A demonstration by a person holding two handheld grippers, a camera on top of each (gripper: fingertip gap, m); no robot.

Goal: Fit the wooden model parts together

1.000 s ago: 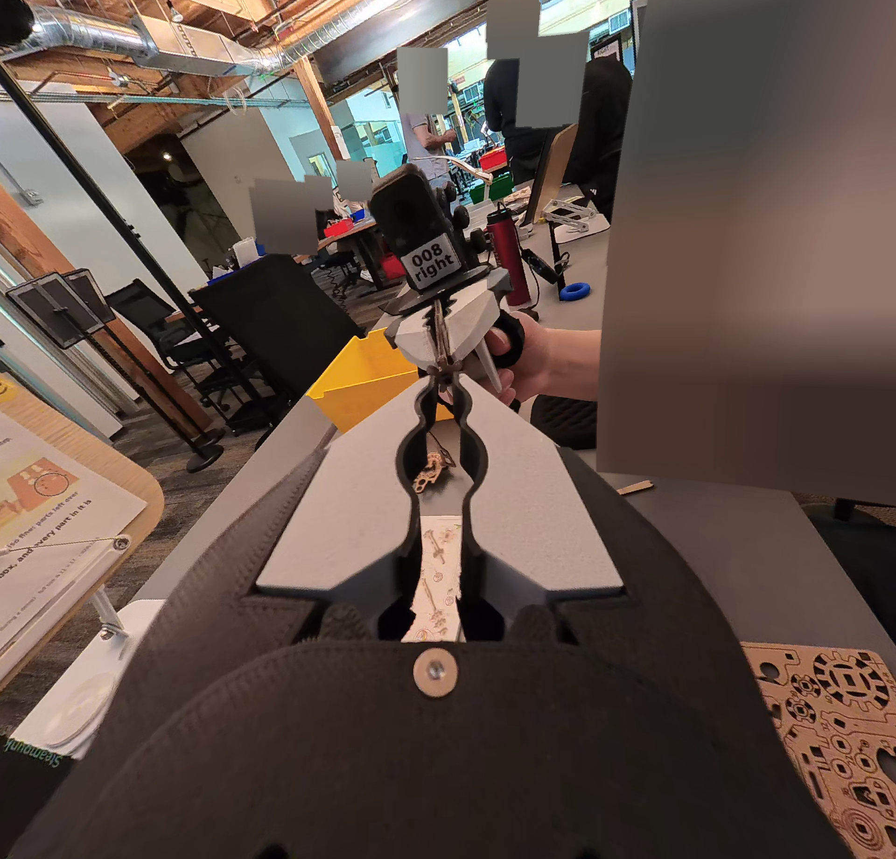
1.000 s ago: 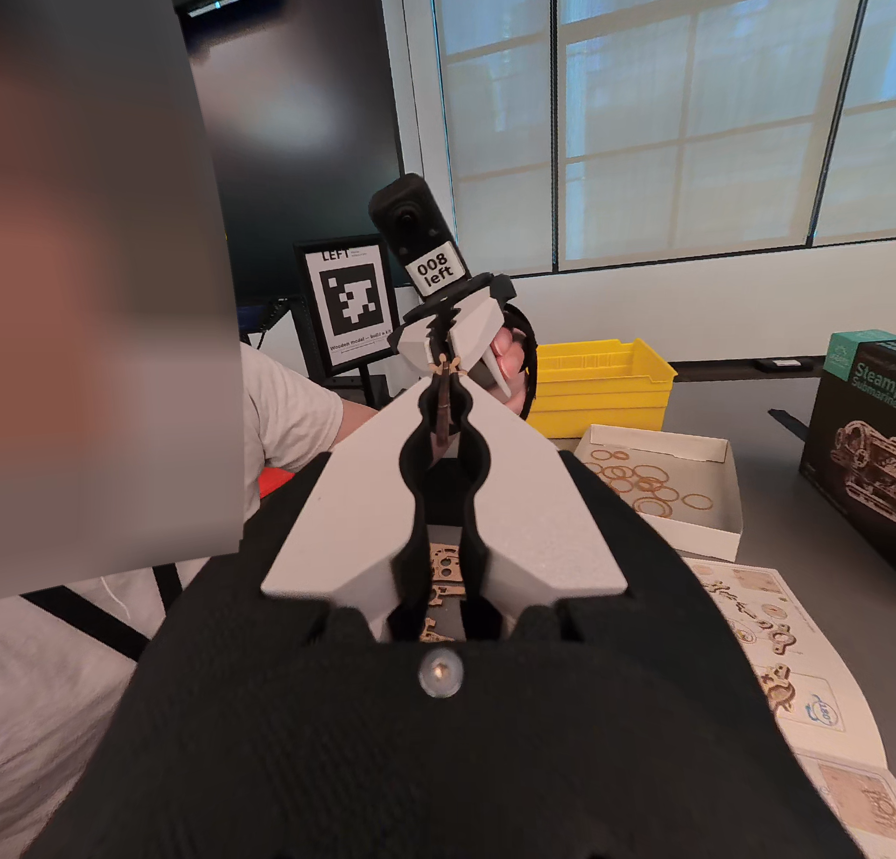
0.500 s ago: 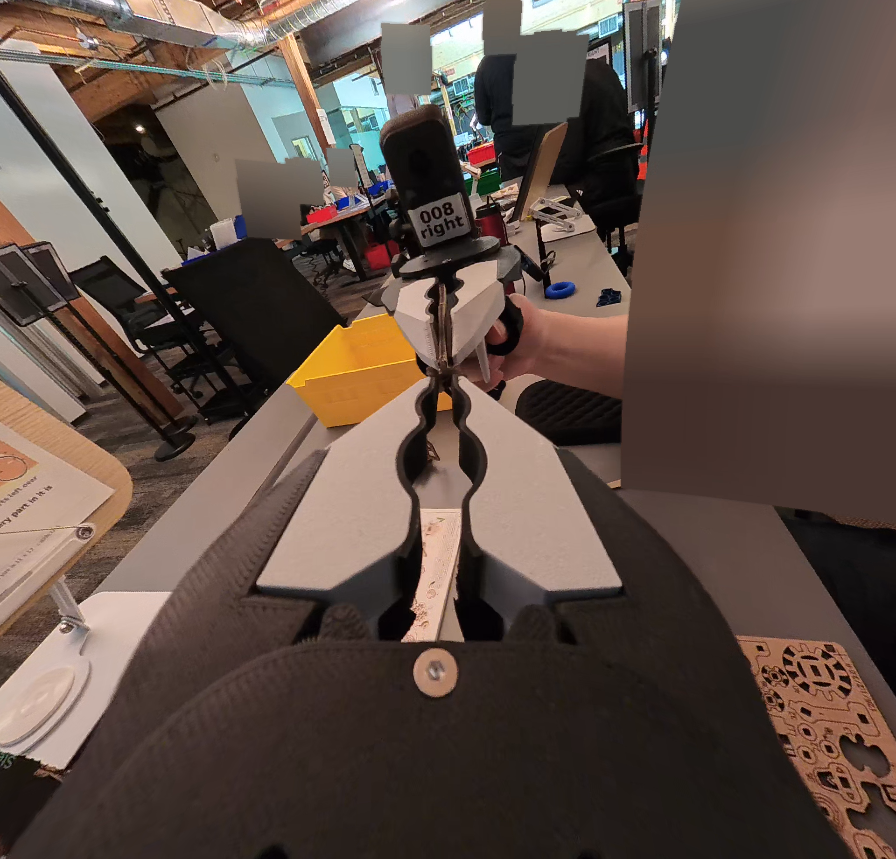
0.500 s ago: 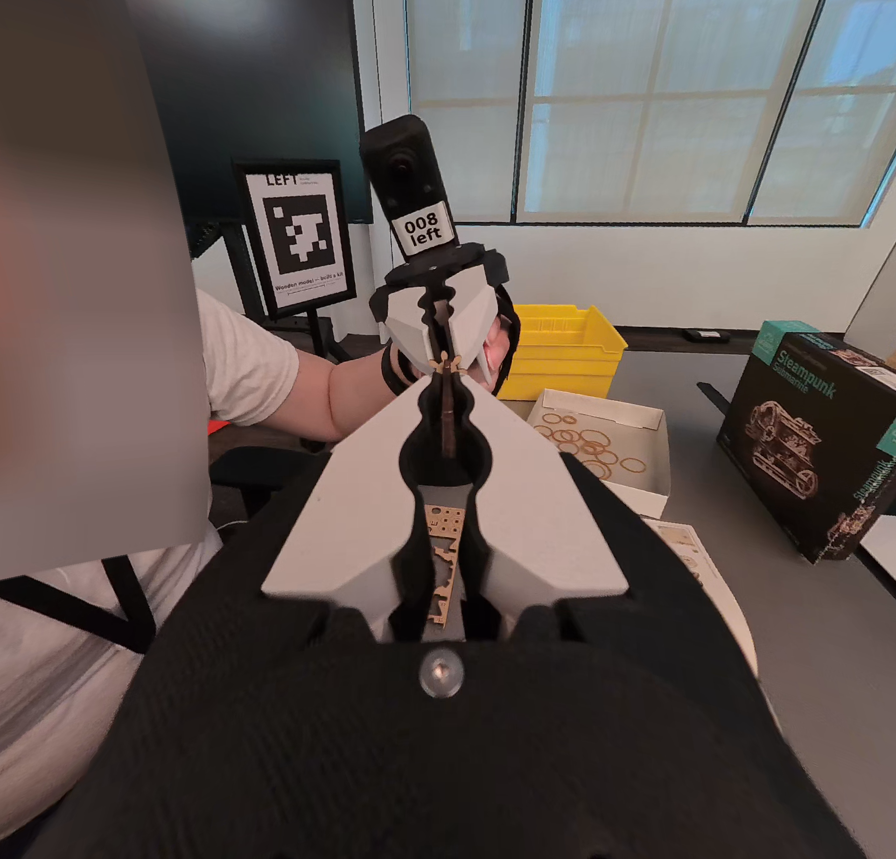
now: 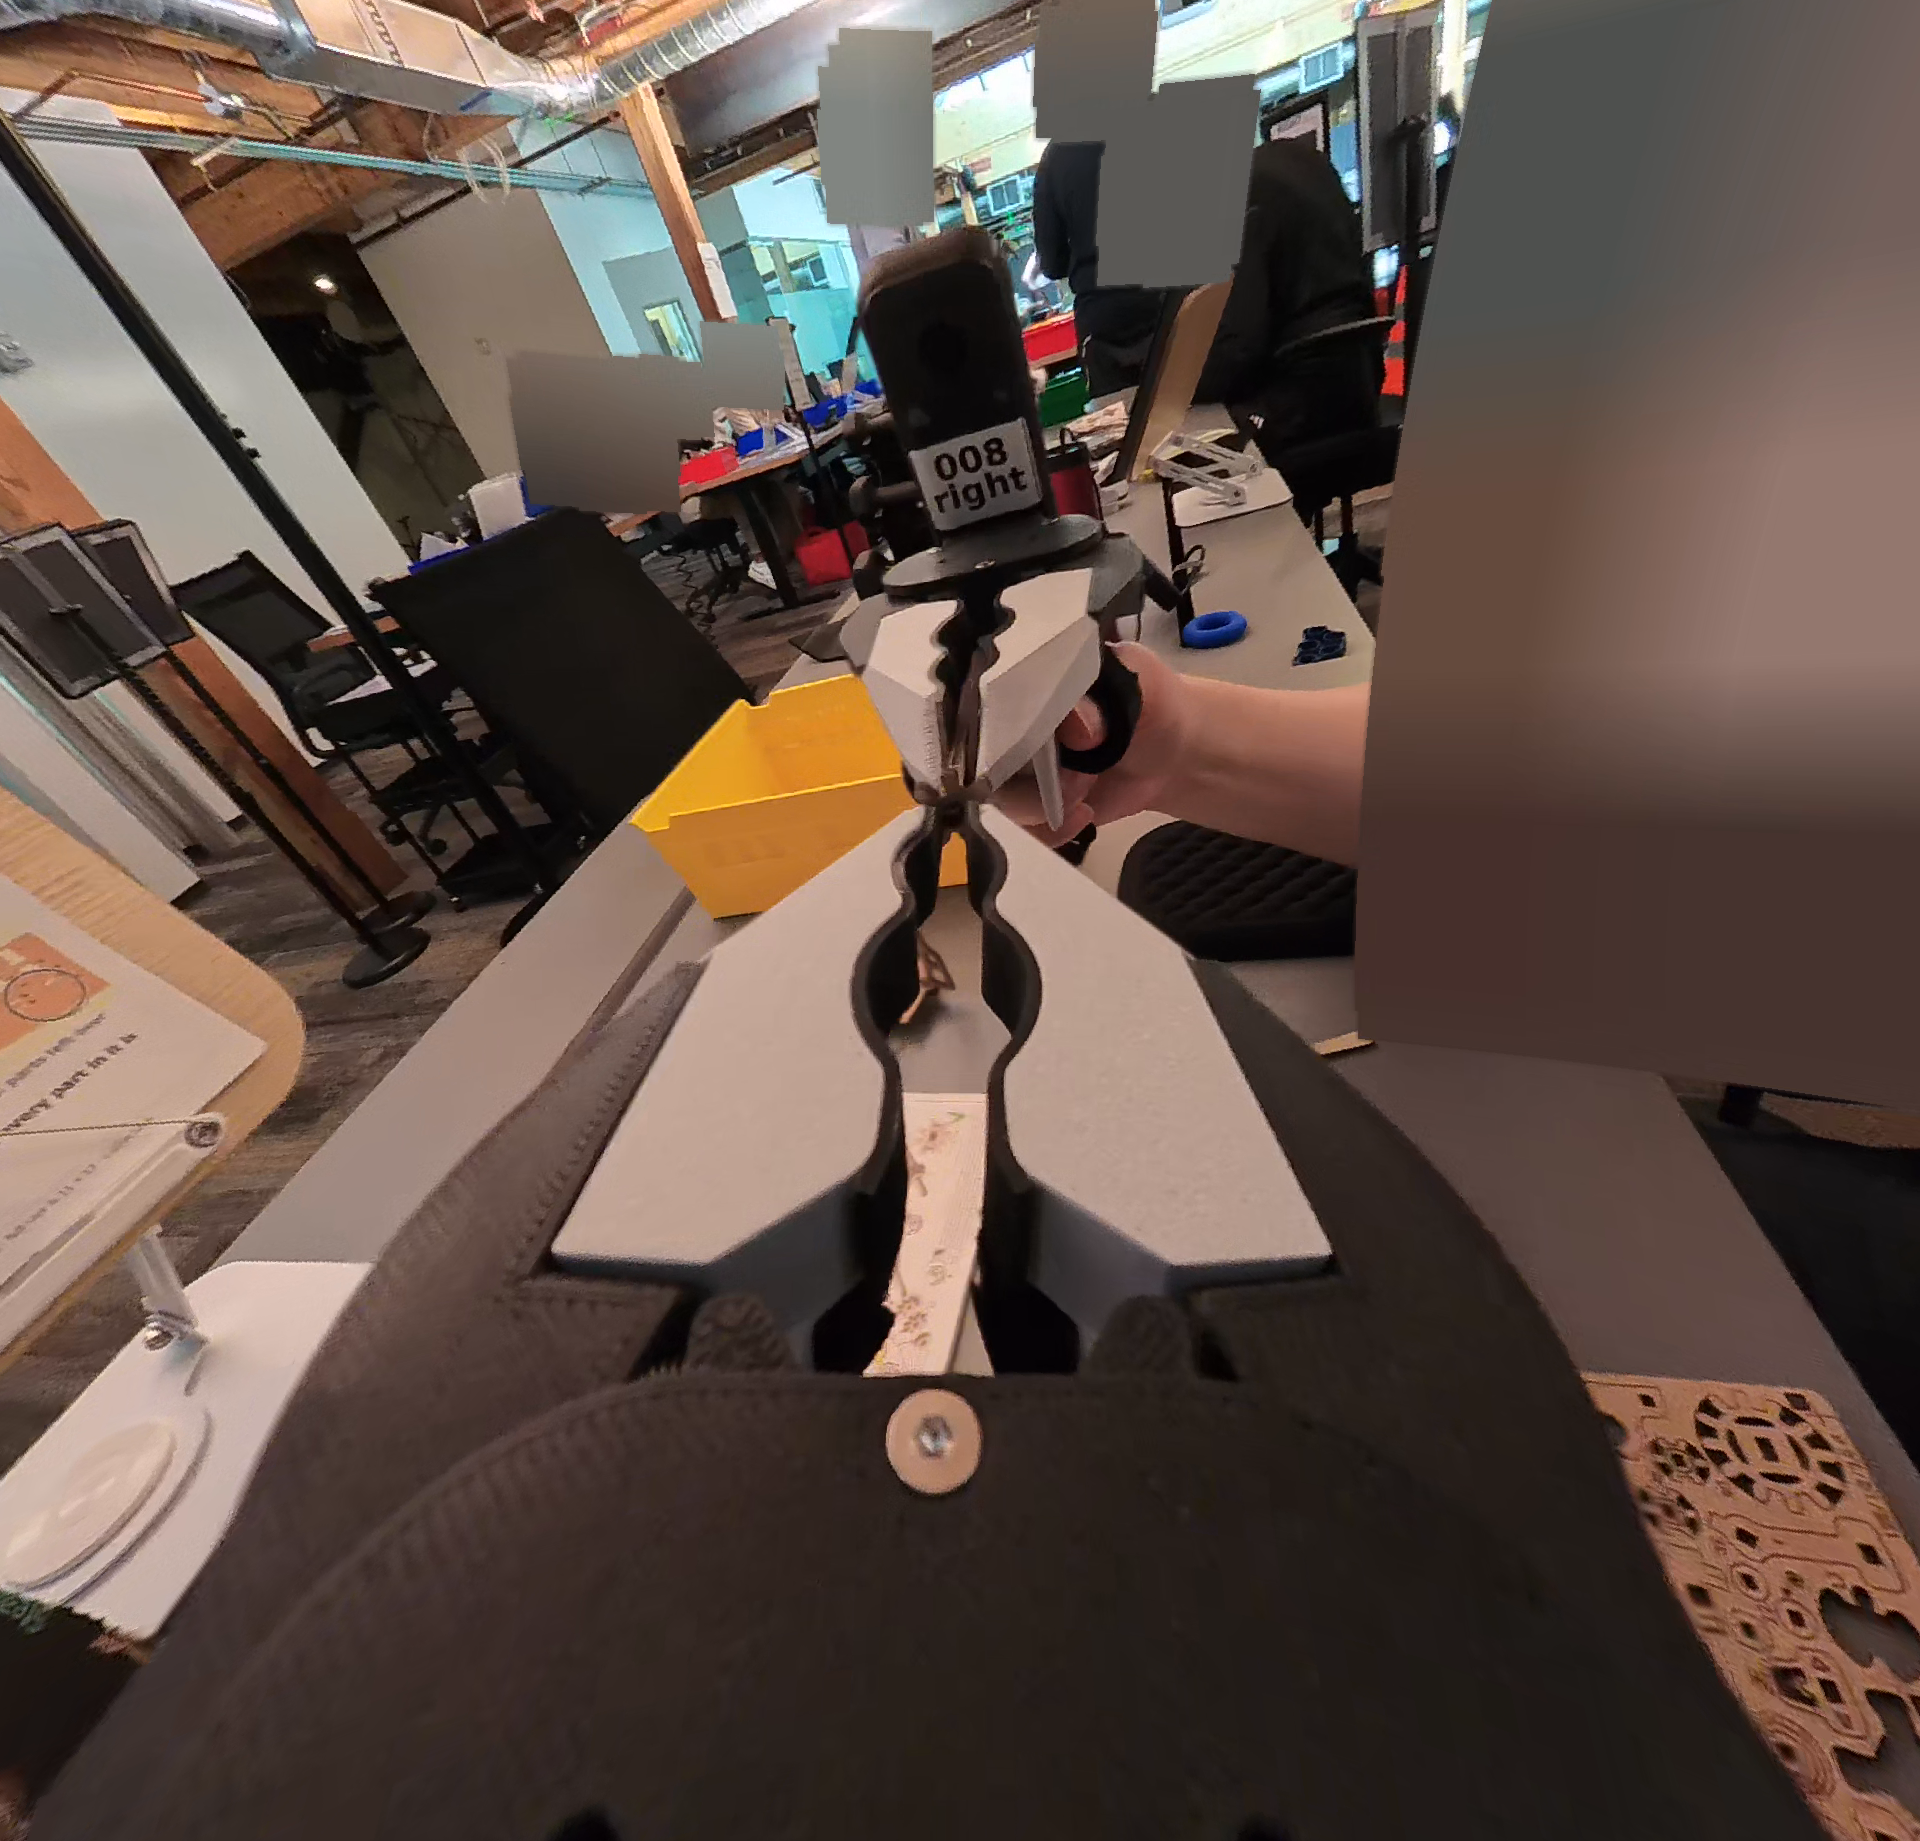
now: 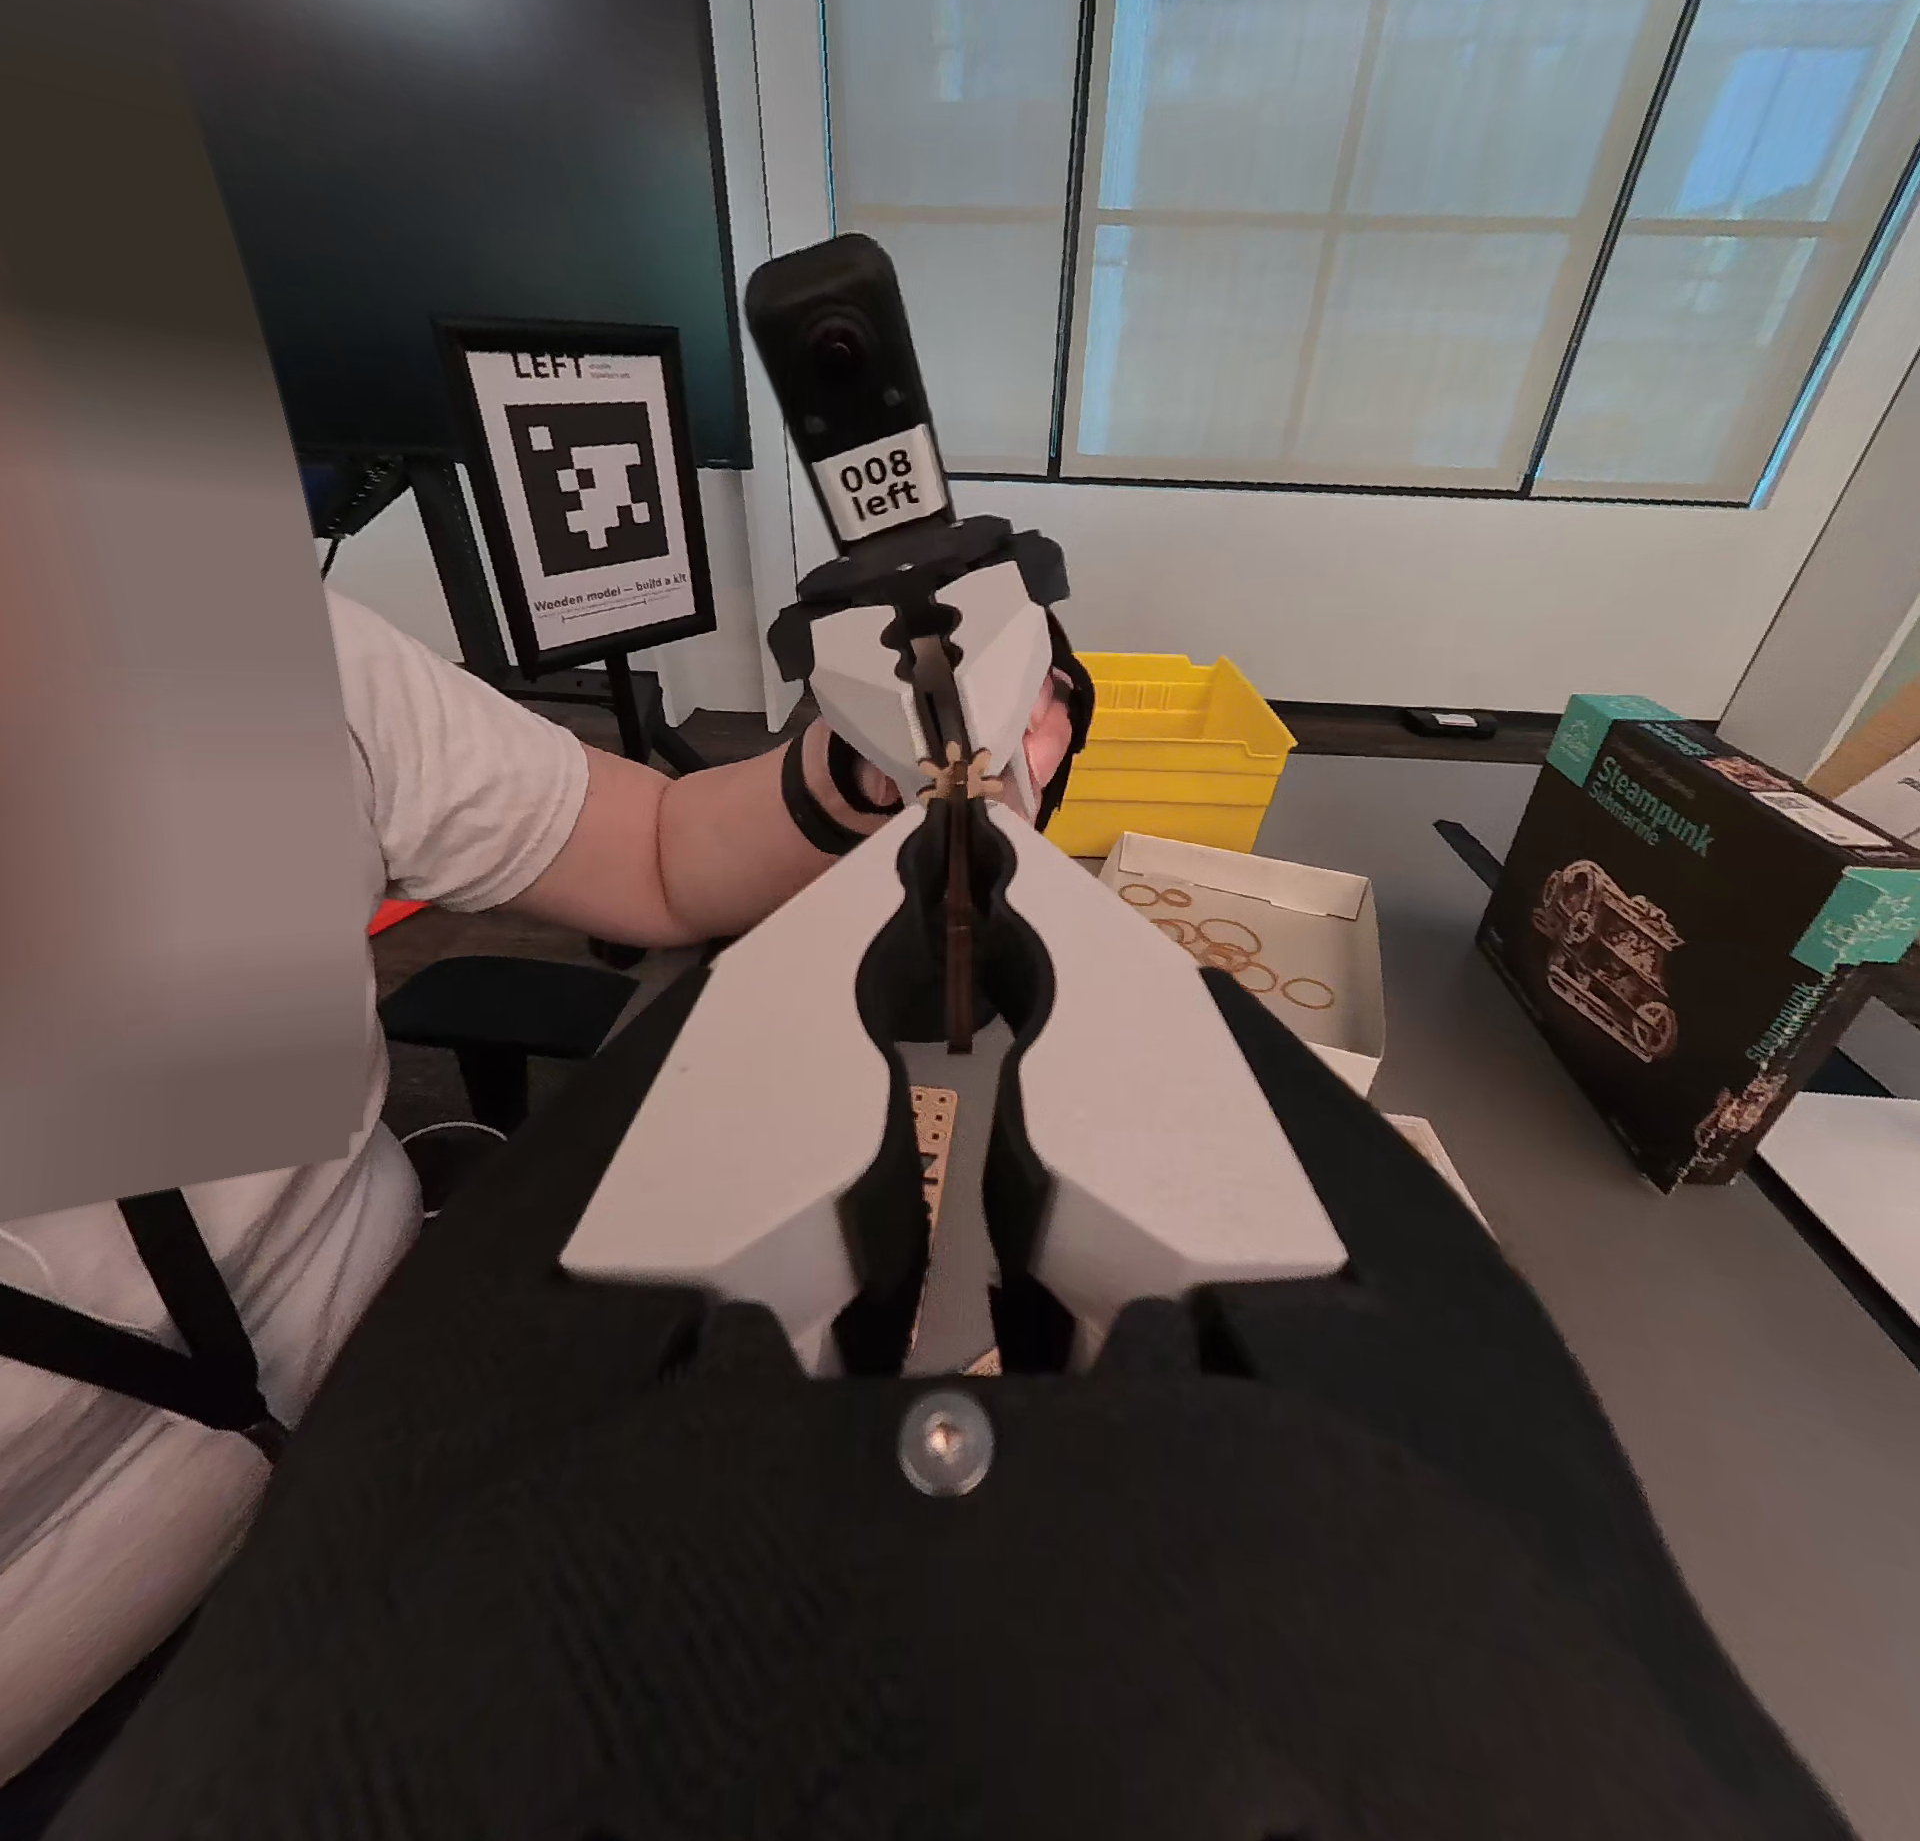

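We hold both grippers tip to tip above the table (image 6: pixel 1558 960) so the parts meet: left gripper (image 5: pixel 940 820) clamps a small wooden piece (image 6: pixel 958 779); right gripper (image 6: pixel 956 823) clamps a thin wooden strip (image 6: pixel 958 939).

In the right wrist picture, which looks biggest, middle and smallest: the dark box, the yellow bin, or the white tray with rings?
1. dark box, though it sits nearest.
2. and 3. white tray and yellow bin: too alike, both partly hidden.

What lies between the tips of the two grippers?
Only the wooden parts: in the right wrist view, the left gripper pinches a small light piece that meets the dark strip in the right gripper.
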